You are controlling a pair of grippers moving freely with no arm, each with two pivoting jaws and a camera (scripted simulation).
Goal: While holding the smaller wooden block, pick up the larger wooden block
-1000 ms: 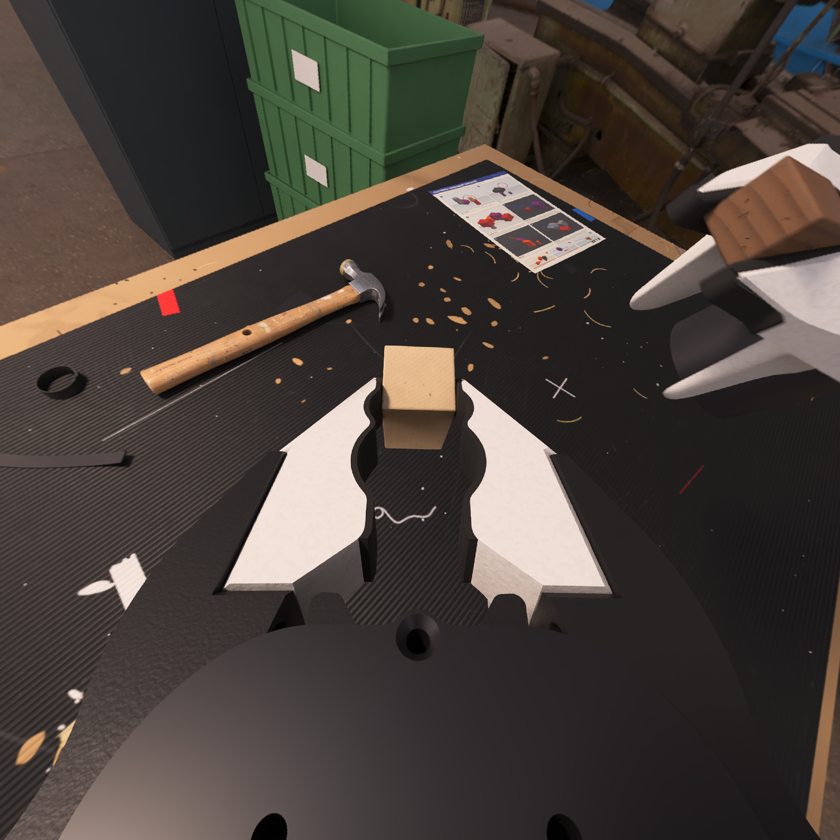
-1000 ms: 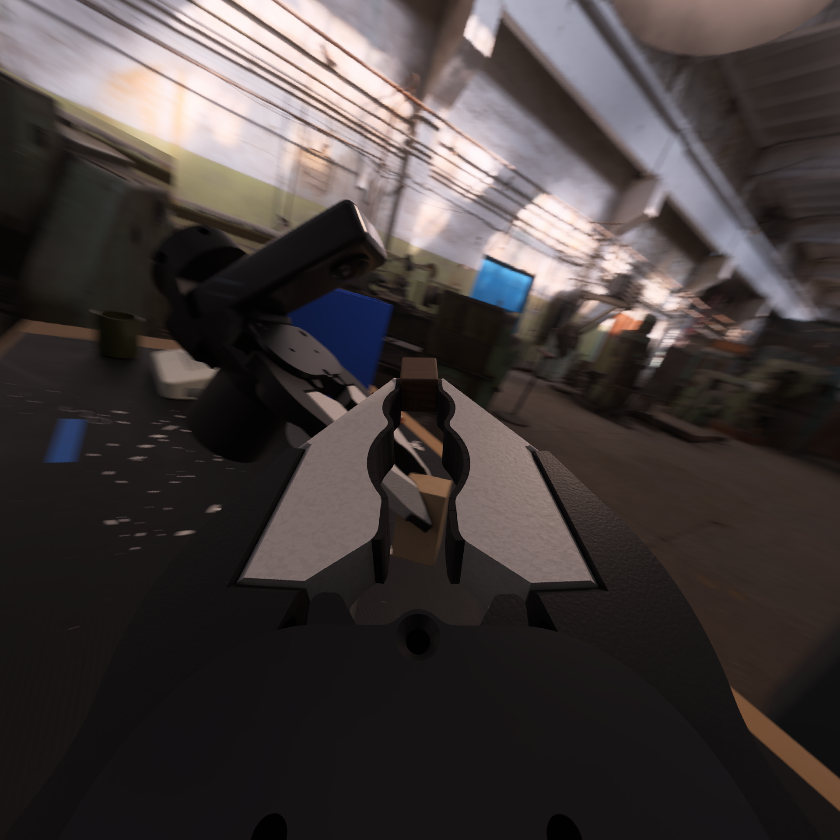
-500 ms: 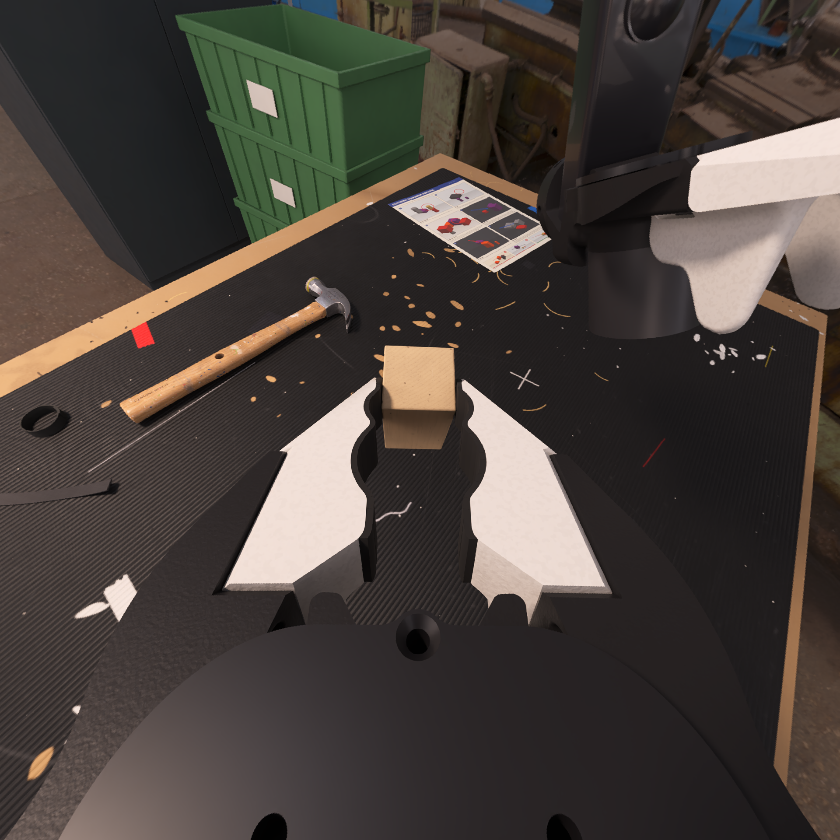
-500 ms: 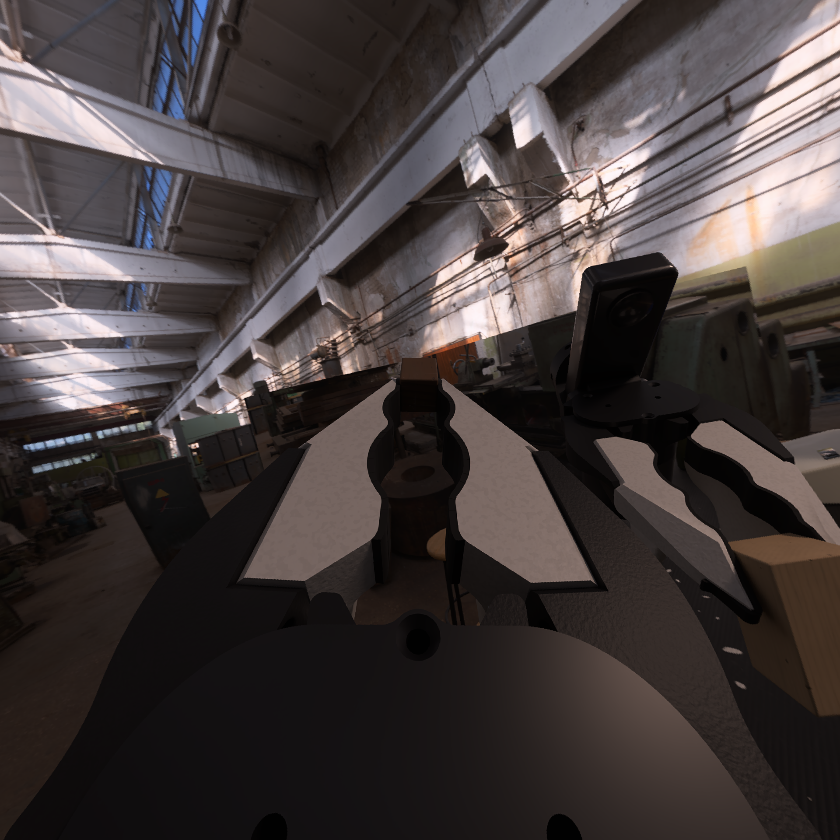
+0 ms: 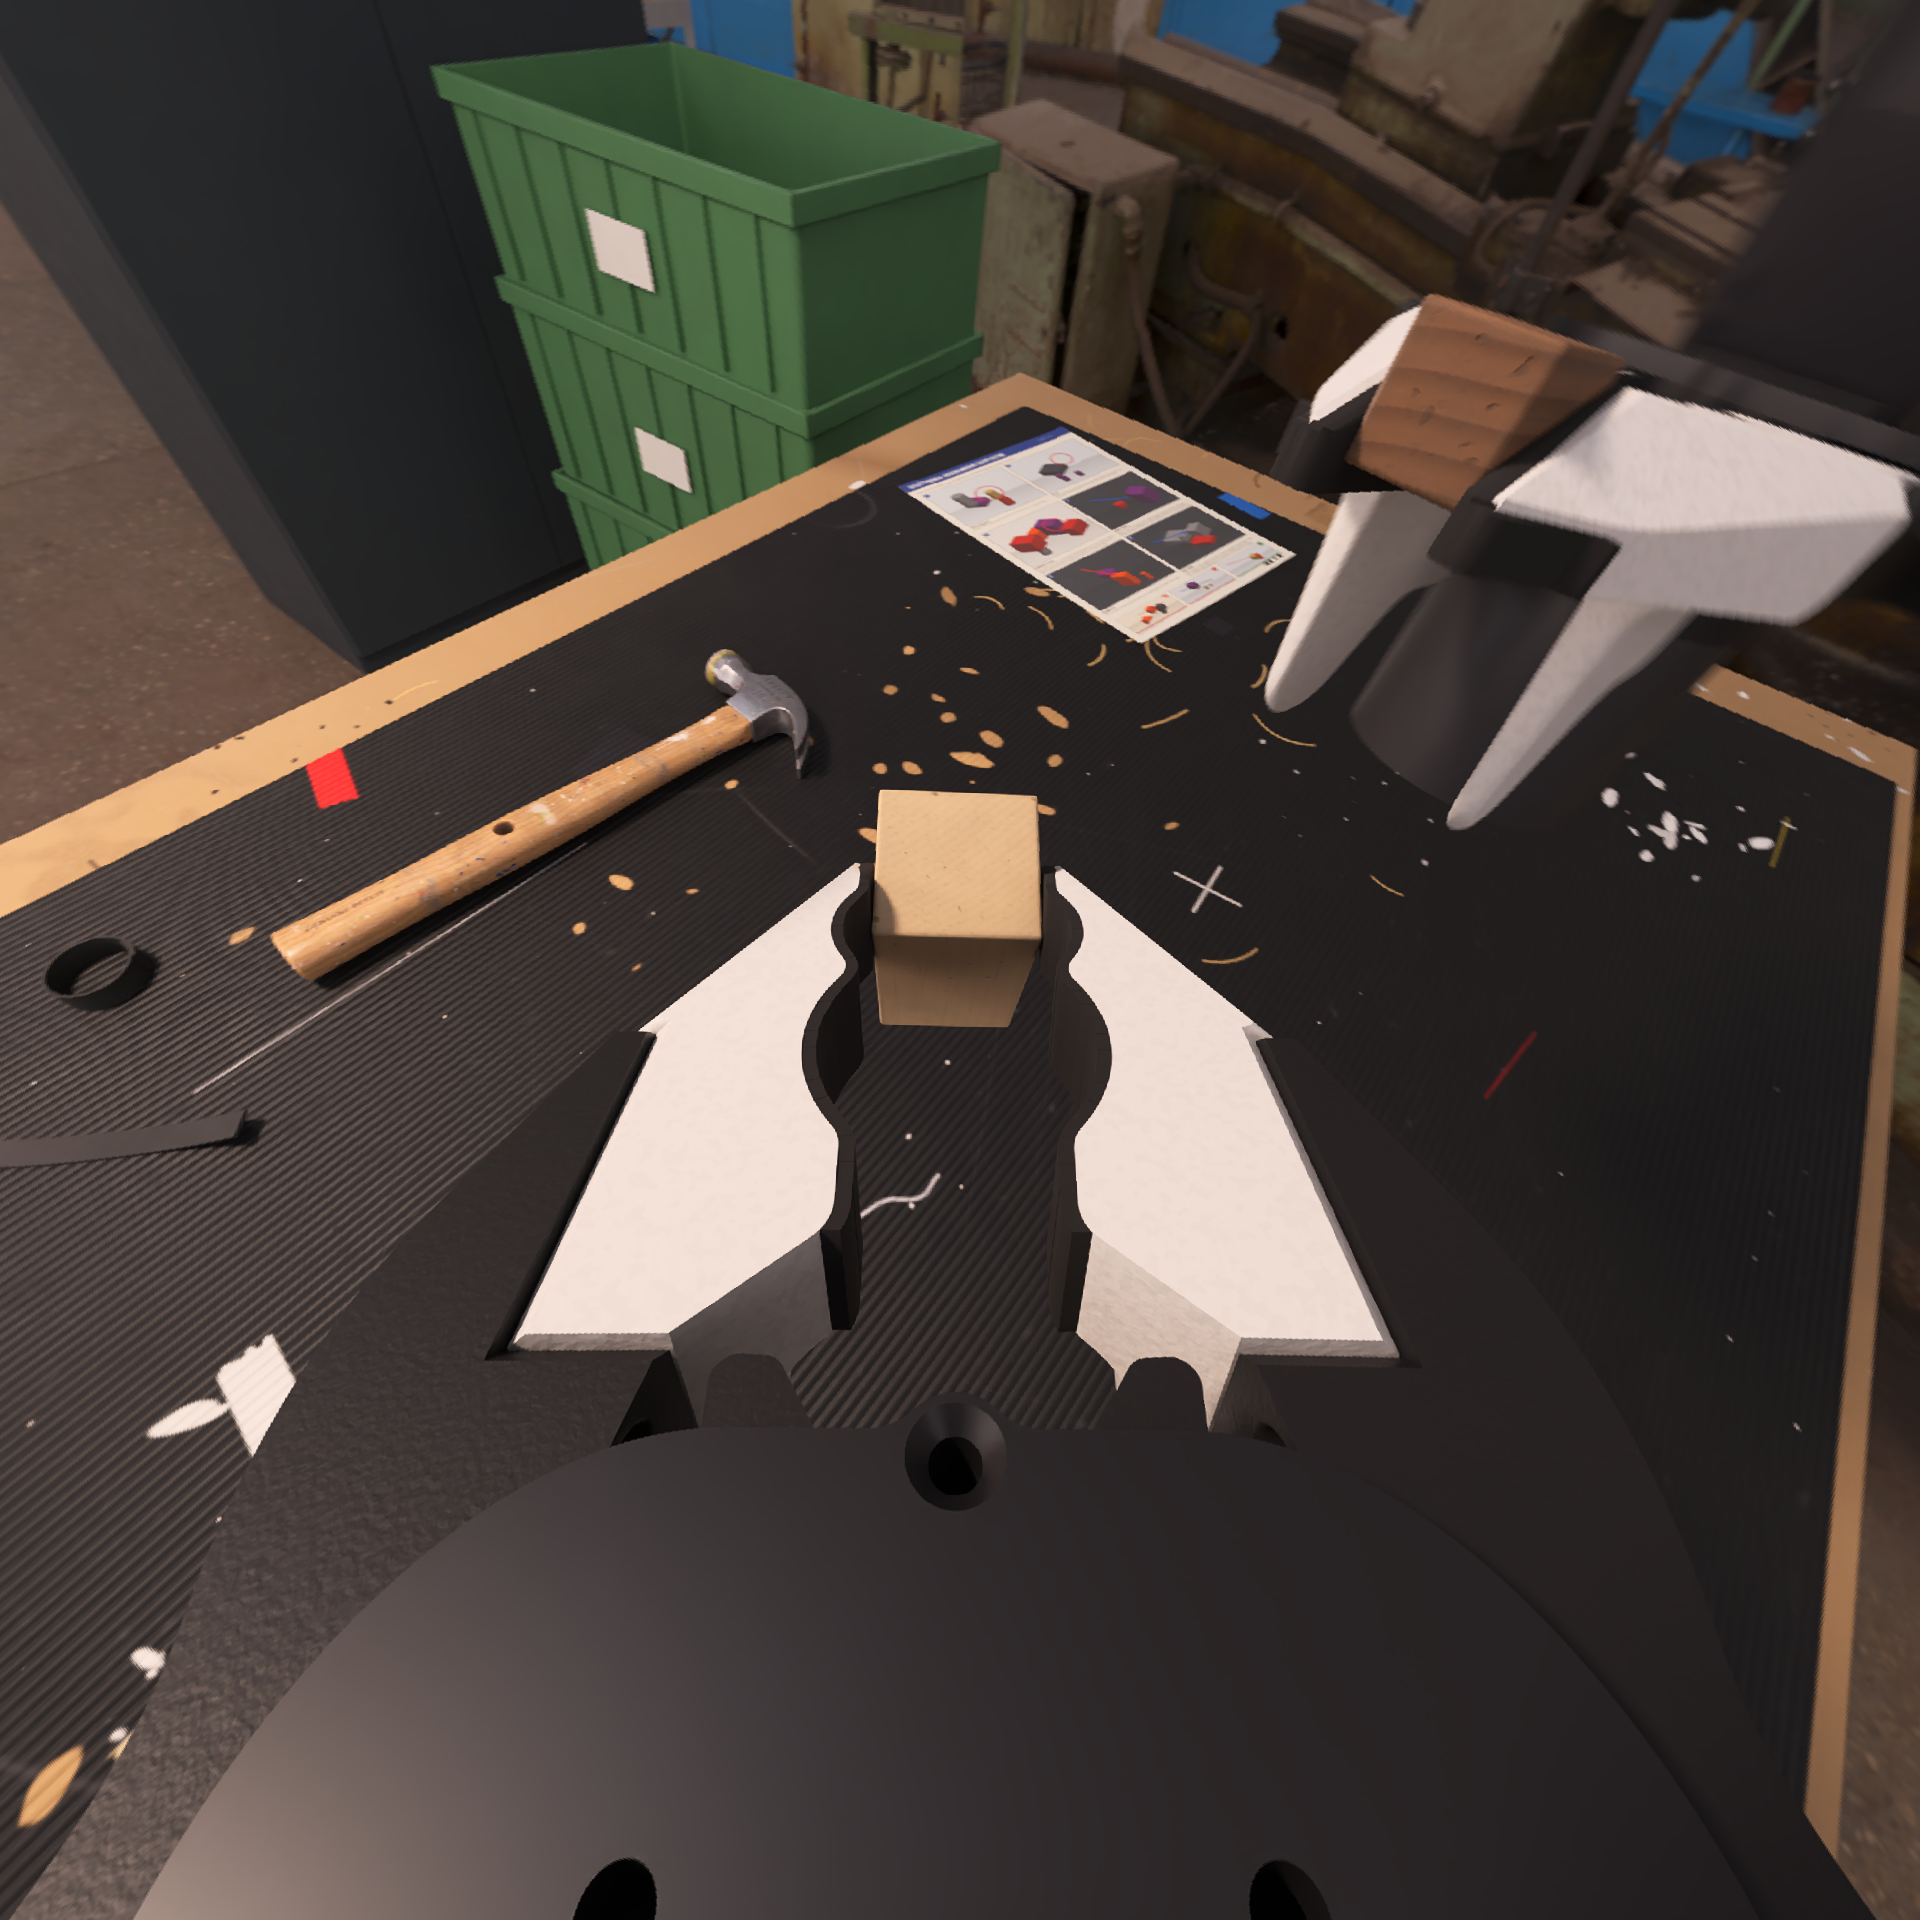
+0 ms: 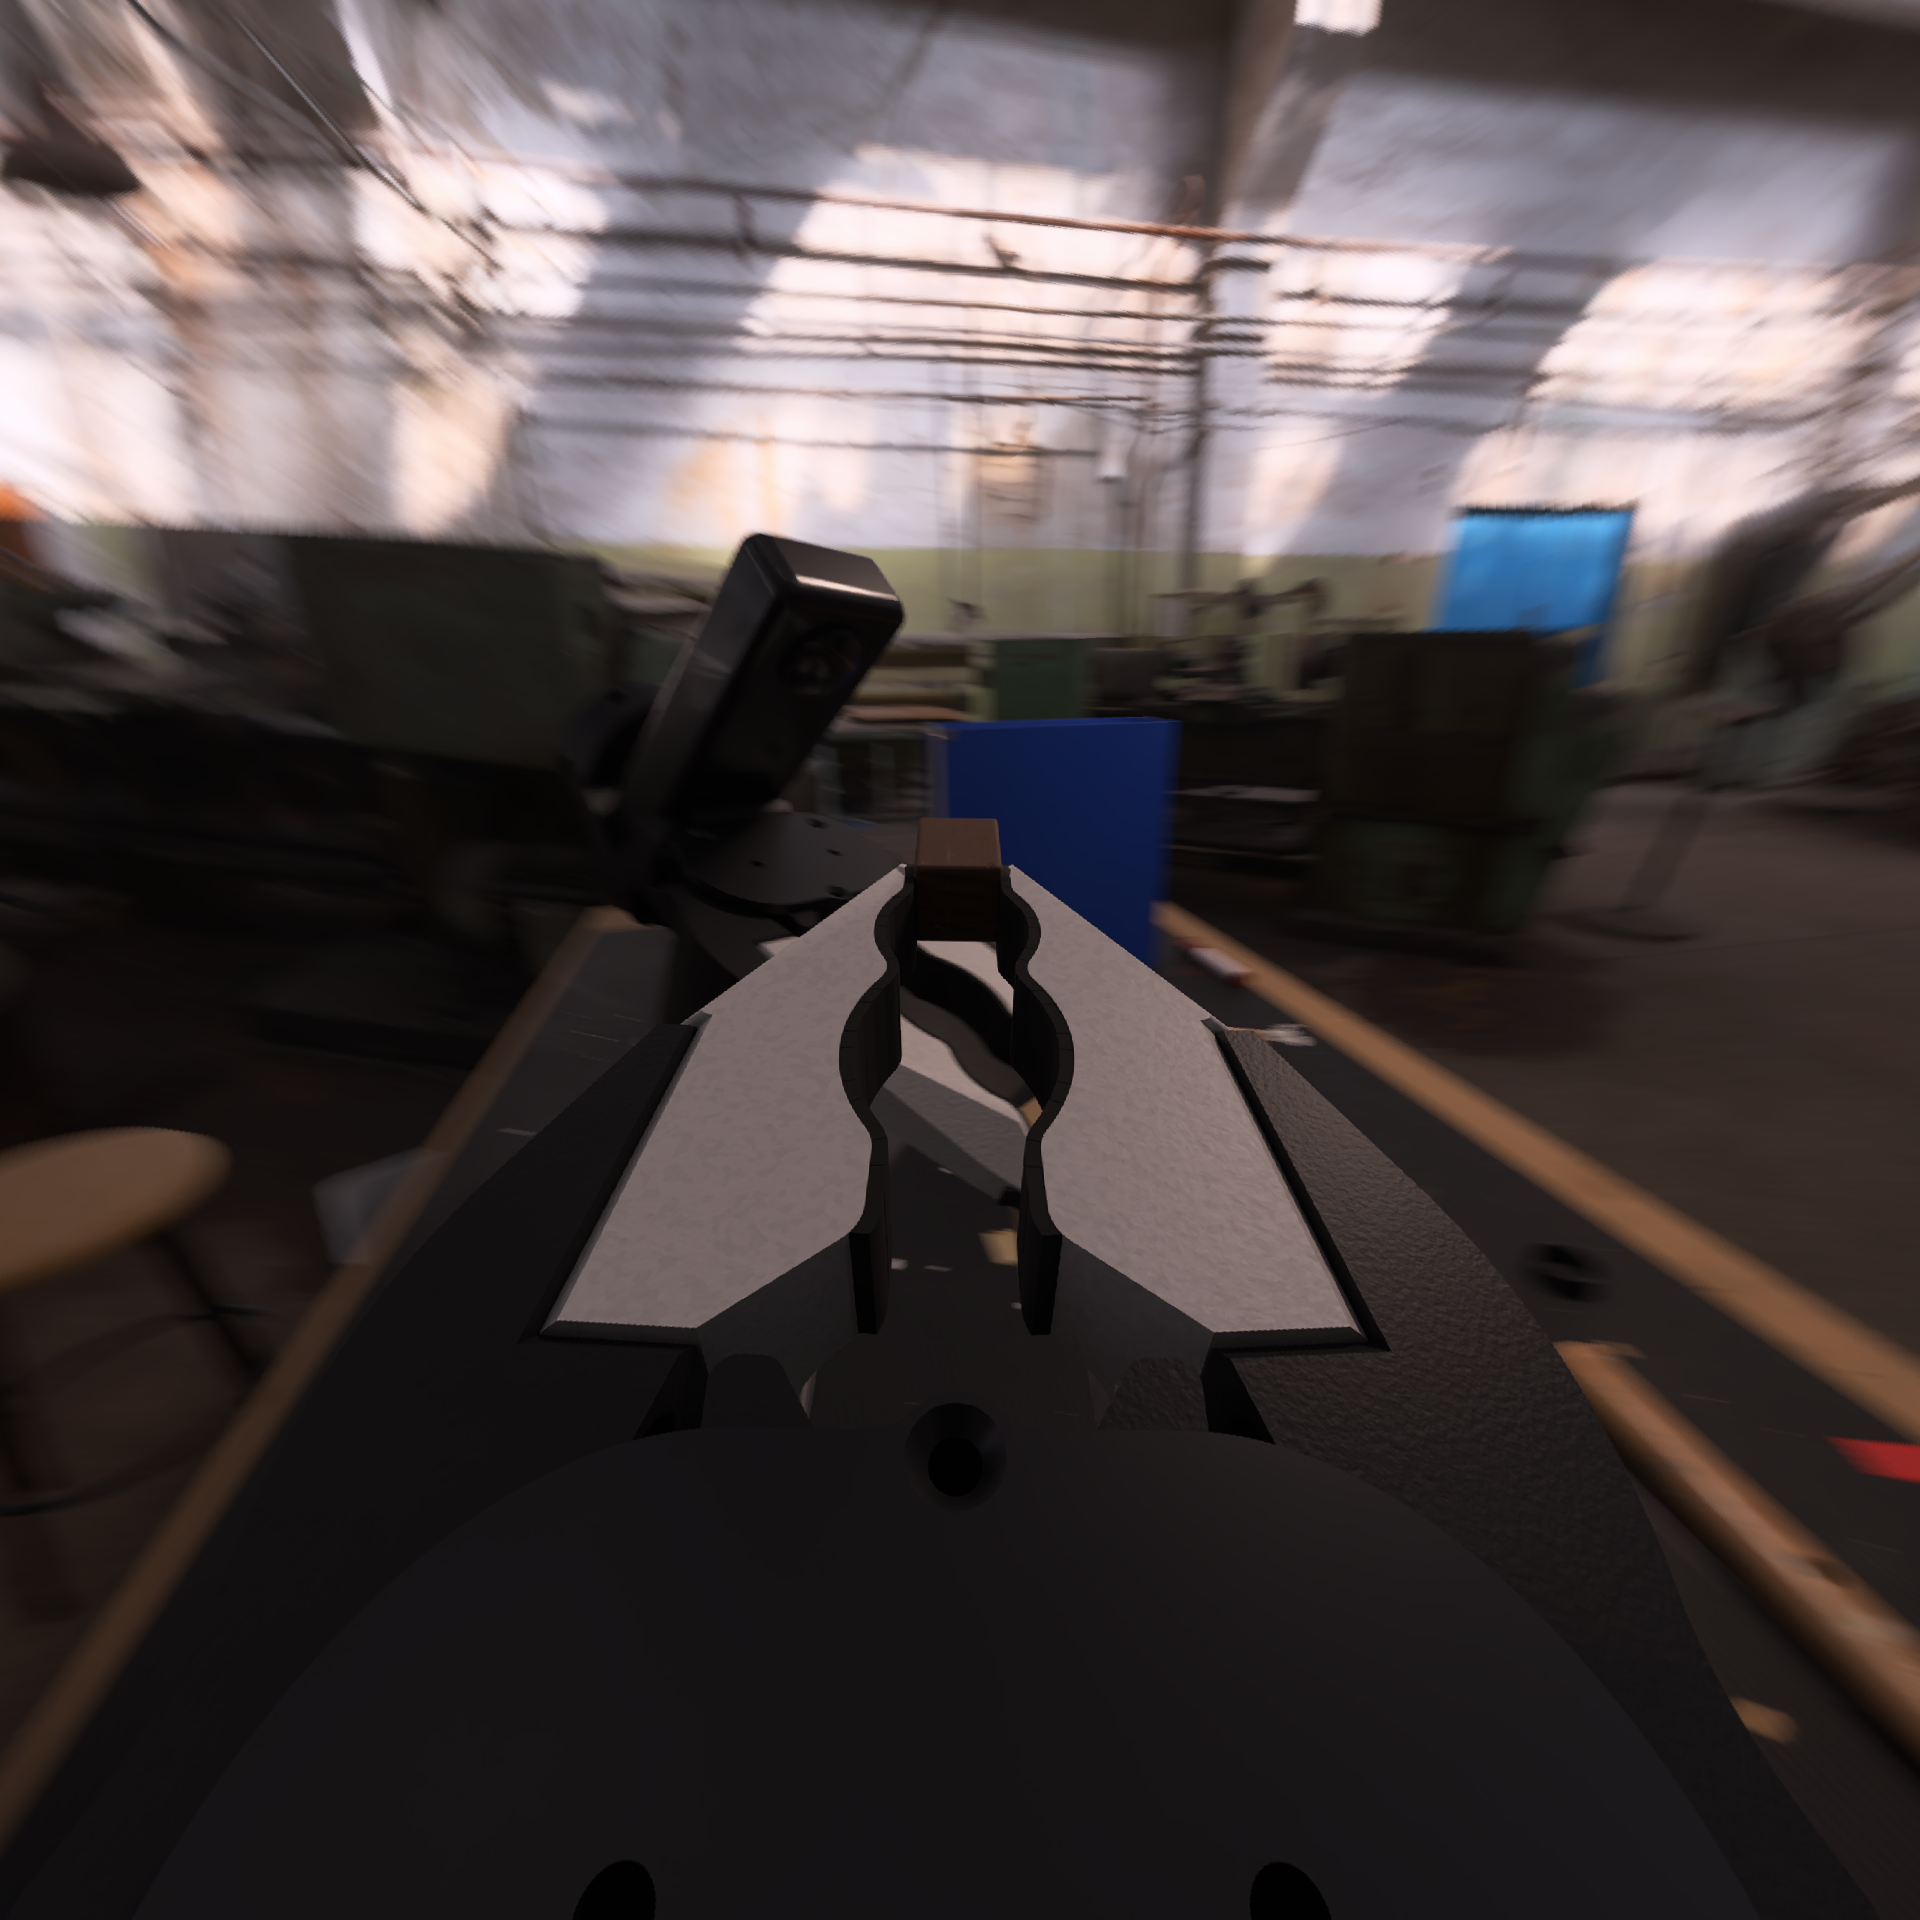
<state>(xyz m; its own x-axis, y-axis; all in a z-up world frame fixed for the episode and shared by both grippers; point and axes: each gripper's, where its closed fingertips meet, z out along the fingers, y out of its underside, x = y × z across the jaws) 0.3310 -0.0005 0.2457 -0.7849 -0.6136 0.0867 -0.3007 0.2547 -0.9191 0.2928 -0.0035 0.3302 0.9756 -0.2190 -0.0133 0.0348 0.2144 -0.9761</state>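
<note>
My left gripper (image 5: 956,883) is shut on the larger, light tan wooden block (image 5: 956,914) and holds it between its fingertips over the black mat (image 5: 1455,1195). My right gripper (image 6: 958,883) is shut on the smaller, dark brown wooden block (image 6: 958,871) at its fingertips. In the left wrist view the right gripper (image 5: 1475,416) hovers at the upper right above the table's far corner, with the brown block (image 5: 1455,405) showing between its white fingers (image 5: 1683,520). The right wrist view is blurred; the left gripper's dark body (image 6: 769,686) stands just beyond the brown block.
A hammer (image 5: 520,831) lies on the mat to the left. A printed sheet (image 5: 1101,530) lies at the far edge and a black ring (image 5: 99,971) at the left. Stacked green bins (image 5: 748,281) stand beyond the table. A wooden stool (image 6: 104,1195) and a blue bin (image 6: 1060,821) stand off the table.
The right gripper has swung round with the brown block; in the left wrist view it has gone from close and upright to the upper right. The left gripper keeps hold of the tan block.
</note>
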